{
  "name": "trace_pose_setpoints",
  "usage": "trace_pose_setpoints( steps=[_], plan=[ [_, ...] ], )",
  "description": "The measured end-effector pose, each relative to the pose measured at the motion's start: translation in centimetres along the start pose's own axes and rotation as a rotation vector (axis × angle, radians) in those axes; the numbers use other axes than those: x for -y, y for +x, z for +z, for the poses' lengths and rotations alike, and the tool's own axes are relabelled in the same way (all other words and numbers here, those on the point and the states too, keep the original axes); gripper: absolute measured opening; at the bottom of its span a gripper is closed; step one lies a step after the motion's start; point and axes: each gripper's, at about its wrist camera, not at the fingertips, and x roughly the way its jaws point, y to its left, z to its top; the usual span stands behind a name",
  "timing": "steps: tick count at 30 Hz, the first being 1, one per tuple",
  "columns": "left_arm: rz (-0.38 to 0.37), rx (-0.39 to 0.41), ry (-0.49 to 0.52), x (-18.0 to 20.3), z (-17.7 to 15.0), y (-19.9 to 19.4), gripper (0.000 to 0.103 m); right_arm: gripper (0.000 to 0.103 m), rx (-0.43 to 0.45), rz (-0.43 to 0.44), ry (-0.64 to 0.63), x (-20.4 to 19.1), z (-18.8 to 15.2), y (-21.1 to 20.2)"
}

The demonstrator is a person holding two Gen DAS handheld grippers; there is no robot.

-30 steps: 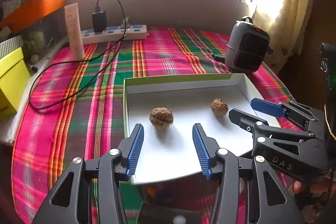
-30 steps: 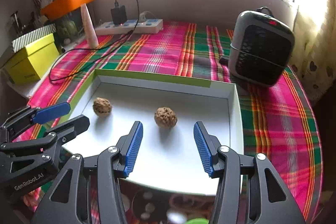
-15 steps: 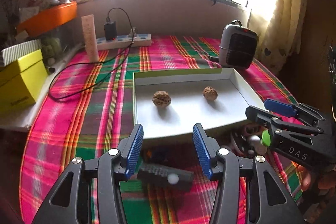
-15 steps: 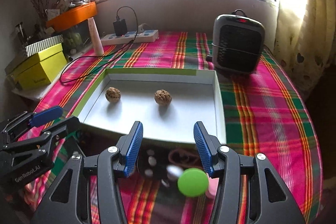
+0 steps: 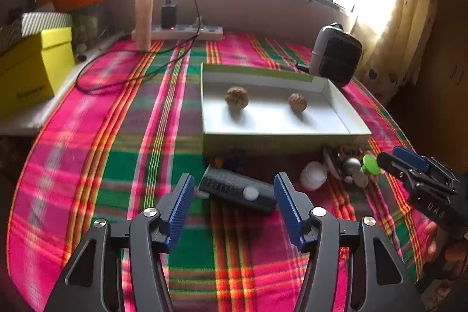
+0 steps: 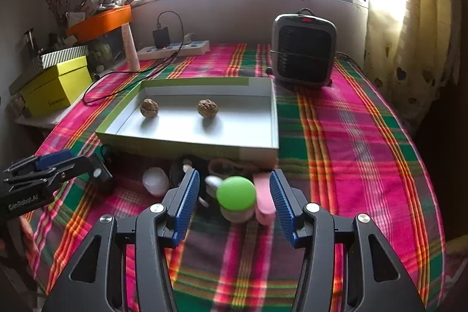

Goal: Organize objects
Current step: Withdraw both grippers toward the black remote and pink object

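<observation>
A shallow white box lid (image 5: 339,113) (image 6: 273,113) lies on the plaid cloth with two walnuts inside, one left (image 5: 236,97) (image 6: 149,107) and one right (image 5: 297,102) (image 6: 207,108). Small items lie in front of it: a black comb-like bar (image 5: 237,189), a white ball (image 5: 313,179) (image 6: 155,181), a green-capped jar (image 6: 236,198) (image 5: 371,165) and a pink piece (image 6: 263,199). My left gripper (image 5: 234,206) is open and empty, just short of the black bar. My right gripper (image 6: 234,203) is open, its fingers either side of the green-capped jar.
A grey heater (image 6: 304,48) (image 5: 336,53) stands behind the lid's right corner. A power strip (image 5: 178,32) with a black cable, a tall tube (image 5: 144,19), a yellow box (image 5: 29,69) and an orange tray (image 6: 99,19) line the back and left.
Both grippers have pulled back from over the lid toward the near side. The items in front of the lid have come into view. Both stay open.
</observation>
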Motion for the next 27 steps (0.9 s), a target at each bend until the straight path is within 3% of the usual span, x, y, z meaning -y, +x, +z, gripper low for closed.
trace_pose_setpoints(
  steps=[13,19,27],
  plan=[
    [-0.037,-0.076,-0.041,-0.5,-1.1,1.9,0.061,0.052,-0.015,0.02,0.038,1.1,-1.5,0.0],
    [-0.041,-0.062,-0.058,-0.3,-0.6,2.0,0.061,0.052,-0.019,0.028,0.051,1.3,-1.6,0.0],
    [0.001,-0.085,-0.065,0.5,0.1,3.0,0.062,0.052,-0.023,0.068,0.013,0.2,-1.9,0.2]
  ],
)
